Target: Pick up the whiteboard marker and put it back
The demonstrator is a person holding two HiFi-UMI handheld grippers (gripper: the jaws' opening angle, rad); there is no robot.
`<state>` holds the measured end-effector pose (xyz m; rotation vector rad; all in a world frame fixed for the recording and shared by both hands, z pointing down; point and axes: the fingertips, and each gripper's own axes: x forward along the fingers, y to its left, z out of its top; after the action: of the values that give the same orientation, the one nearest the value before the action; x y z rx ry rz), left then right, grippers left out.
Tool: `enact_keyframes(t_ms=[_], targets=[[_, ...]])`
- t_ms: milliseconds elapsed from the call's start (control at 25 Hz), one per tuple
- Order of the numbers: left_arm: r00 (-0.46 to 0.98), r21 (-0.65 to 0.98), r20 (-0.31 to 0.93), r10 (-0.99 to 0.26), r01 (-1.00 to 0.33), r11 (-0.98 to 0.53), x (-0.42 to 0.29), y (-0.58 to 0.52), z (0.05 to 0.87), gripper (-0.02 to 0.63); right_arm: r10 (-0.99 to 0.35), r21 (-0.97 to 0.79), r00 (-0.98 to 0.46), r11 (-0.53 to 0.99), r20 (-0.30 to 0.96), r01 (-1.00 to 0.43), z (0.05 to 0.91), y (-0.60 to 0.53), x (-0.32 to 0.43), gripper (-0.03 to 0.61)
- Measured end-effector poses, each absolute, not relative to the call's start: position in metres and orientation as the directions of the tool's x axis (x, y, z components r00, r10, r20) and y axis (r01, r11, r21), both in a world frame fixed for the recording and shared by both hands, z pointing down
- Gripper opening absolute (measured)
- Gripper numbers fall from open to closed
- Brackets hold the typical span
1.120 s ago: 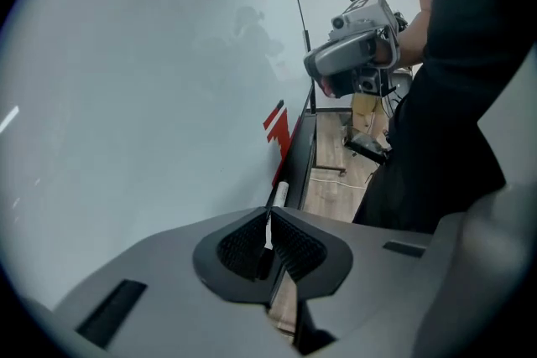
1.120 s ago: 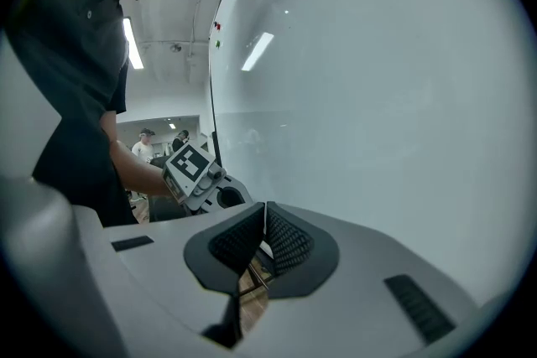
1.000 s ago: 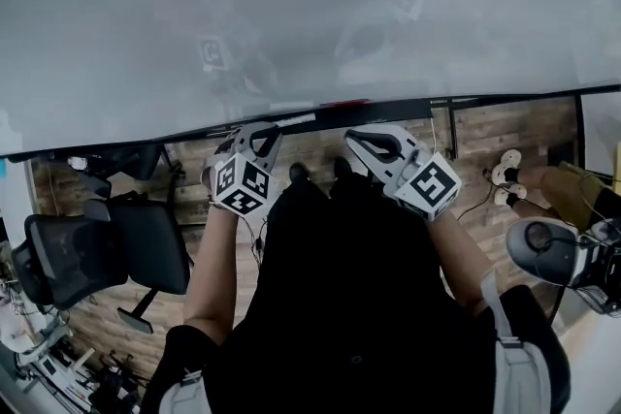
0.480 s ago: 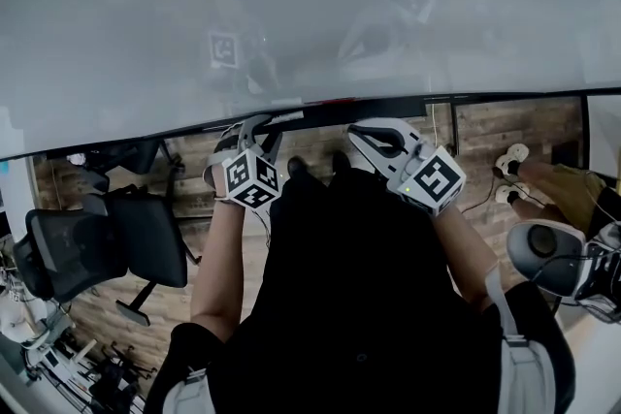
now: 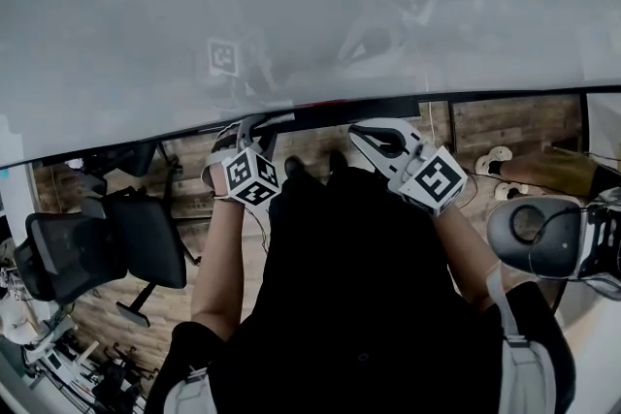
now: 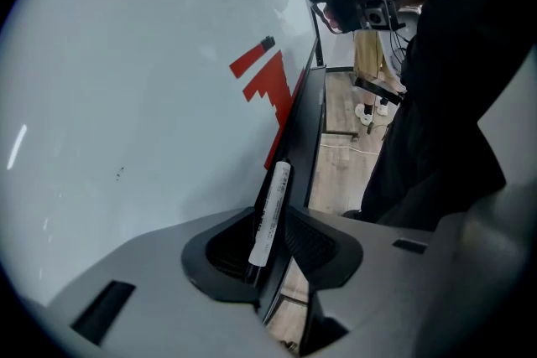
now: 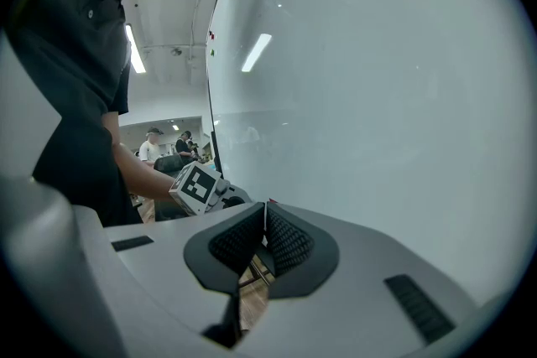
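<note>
The whiteboard marker (image 6: 270, 210), white-barrelled with a dark end, lies along the black tray ledge (image 6: 309, 109) under the whiteboard (image 5: 291, 5). My left gripper (image 6: 273, 220) points down at the ledge. Its jaws have just been opening and now stand apart, with the marker between the pads and not pressed by them. In the head view the left gripper (image 5: 252, 126) sits at the ledge. My right gripper (image 5: 361, 133) hovers beside it, and the right gripper (image 7: 264, 222) has its pads together with nothing between them.
Red stepped marks (image 6: 262, 73) are drawn on the whiteboard above the ledge. A black office chair (image 5: 107, 247) stands on the wooden floor at the left. Another person's feet (image 5: 500, 158) and a grey rounded device (image 5: 532, 236) are at the right.
The left gripper has sunk a little toward the ledge and tipped further down. The right gripper has stayed in place.
</note>
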<state>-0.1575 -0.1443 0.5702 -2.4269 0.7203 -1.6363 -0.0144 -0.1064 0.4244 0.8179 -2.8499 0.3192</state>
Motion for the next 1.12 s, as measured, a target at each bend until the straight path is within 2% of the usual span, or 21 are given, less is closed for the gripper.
enact_keyframes(t_ms=[840,1000,1120], targets=[[0.226,-0.385,0.869,-0.441,-0.254,-0.888,-0.156,-0.143,0.579,0.091,-0.505,-0.171,-0.823,0.815,0.261,-0.554,0.436,-0.099,-0.004,0.023],[0.220,-0.384,0.871,-0.439,-0.250,-0.889,-0.152,-0.142,0.579,0.089,-0.506,-0.170,-0.830,0.819,0.233,-0.548,0.438,-0.093,-0.001,0.023],[0.237,-0.369,0.871,-0.431,-0.262,-0.892,-0.150,-0.140,0.578,0.086,-0.517,-0.164,-0.814,0.808,0.265,-0.566,0.438,-0.093,0.002,0.021]])
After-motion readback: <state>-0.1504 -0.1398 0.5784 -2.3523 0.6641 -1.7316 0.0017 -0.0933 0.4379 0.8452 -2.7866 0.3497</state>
